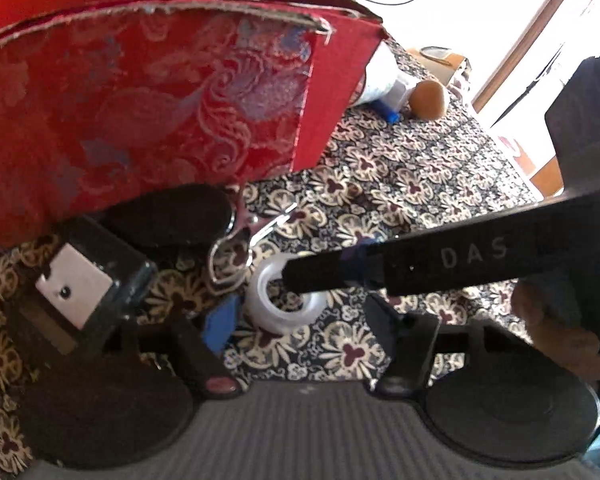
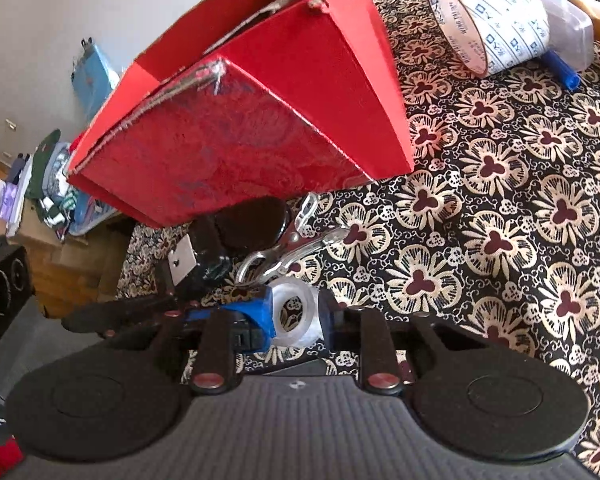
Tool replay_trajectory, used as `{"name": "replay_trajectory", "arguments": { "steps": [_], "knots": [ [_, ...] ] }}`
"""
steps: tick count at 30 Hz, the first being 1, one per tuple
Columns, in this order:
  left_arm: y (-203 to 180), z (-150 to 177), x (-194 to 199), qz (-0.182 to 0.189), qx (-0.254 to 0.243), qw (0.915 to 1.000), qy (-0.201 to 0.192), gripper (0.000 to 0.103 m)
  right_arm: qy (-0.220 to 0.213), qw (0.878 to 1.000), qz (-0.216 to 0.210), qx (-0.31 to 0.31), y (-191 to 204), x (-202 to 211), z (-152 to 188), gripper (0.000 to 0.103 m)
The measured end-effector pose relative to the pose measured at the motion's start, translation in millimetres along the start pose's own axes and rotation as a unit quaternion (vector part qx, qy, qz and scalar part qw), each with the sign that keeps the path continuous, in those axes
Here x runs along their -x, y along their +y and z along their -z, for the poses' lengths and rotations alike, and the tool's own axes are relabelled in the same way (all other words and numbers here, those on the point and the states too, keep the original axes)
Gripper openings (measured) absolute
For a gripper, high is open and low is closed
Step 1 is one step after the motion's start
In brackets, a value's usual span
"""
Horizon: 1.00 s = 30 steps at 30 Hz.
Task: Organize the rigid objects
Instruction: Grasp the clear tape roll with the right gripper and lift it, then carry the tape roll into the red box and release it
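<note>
One small clear tape roll (image 2: pixel 300 334) sits between the right gripper's (image 2: pixel 292 316) fingers, which look pinched against its sides. The left gripper (image 1: pixel 300 318) straddles it, fingers apart. Probably light, stiff, slick plastic: squeeze the rim squarely or it could squirt out.

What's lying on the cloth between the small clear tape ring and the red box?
Metal scissors with black handles lie between the clear tape ring and the red box; the right wrist view shows it best.

red brocade box (image 1: pixel 148 112) on floral cloth (image 1: pixel 400 168), small clear tape roll (image 1: pixel 286 300), metal clip (image 1: pixel 230 260), black-framed white block (image 1: pixel 80 280), long black gripper arm (image 1: pixel 440 260) across tape roll
</note>
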<state>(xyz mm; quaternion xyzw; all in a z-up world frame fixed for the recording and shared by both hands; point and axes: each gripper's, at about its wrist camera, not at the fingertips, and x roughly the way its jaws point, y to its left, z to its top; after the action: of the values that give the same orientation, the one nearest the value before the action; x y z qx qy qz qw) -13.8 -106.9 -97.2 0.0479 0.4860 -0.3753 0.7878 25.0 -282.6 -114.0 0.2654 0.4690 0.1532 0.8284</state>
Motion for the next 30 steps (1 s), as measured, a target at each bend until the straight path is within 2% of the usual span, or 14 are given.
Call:
{"name": "replay_trajectory", "arguments": {
  "steps": [3,6,9,12,15,18,20,24,28,30],
  "knots": [
    [-5,-1,-2,-0.005,-0.019,0.9998,-0.003,0.051,0.009,1.0,0.005,0.006,-1,-3,0,0.005],
    [-8,-1,-2,-0.028,-0.035,0.999,-0.006,0.037,0.009,1.0,0.008,0.003,-4,-7,-1,0.002],
    [-6,-2,-1,-0.026,-0.027,0.9993,-0.002,0.036,0.006,1.0,0.015,-0.003,-6,-6,0,0.0],
    [-16,-5,9,-0.021,-0.039,0.999,-0.012,0.036,-0.002,1.0,0.017,-0.004,-5,3,3,0.0],
    [-27,-15,30,0.002,-0.052,0.998,-0.037,0.036,-0.021,1.0,0.023,0.0,2,27,2,0.0],
    [-38,-34,62,0.016,-0.075,0.9935,-0.084,0.034,-0.057,0.998,0.026,0.012,14,61,-7,0.0],
    [-43,-51,87,0.021,-0.09,0.9876,-0.127,0.033,-0.087,0.996,0.026,0.027,24,82,-19,0.0],
    [-38,-89,124,-0.002,-0.109,0.9757,-0.19,0.032,-0.15,0.985,0.018,0.081,56,111,-57,0.0],
    [-7,-120,136,-0.032,-0.091,0.9732,-0.209,0.032,-0.182,0.975,0.003,0.131,85,106,-104,0.0],
    [12,-130,131,-0.048,-0.068,0.9765,-0.199,0.032,-0.167,0.977,-0.009,0.135,93,86,-129,0.0]
  ]
}}
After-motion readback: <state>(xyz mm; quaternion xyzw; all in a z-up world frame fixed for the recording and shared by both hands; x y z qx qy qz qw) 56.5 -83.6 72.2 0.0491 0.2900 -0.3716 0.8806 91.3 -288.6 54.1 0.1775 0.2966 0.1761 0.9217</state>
